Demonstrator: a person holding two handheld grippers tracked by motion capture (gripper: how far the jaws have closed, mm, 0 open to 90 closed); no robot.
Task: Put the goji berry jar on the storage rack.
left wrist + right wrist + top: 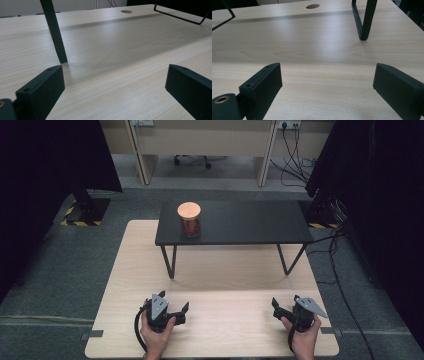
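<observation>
On the pale wooden table (215,270) stands a black metal-legged shelf (240,222); at its ten o'clock sits a glass jar with a round copper-coloured lid (189,219). I hold the left gripper (167,310) and right gripper (285,307) at six o'clock, jaws spread, empty. I judge a level approach best, taking the jar below its lid.
</observation>
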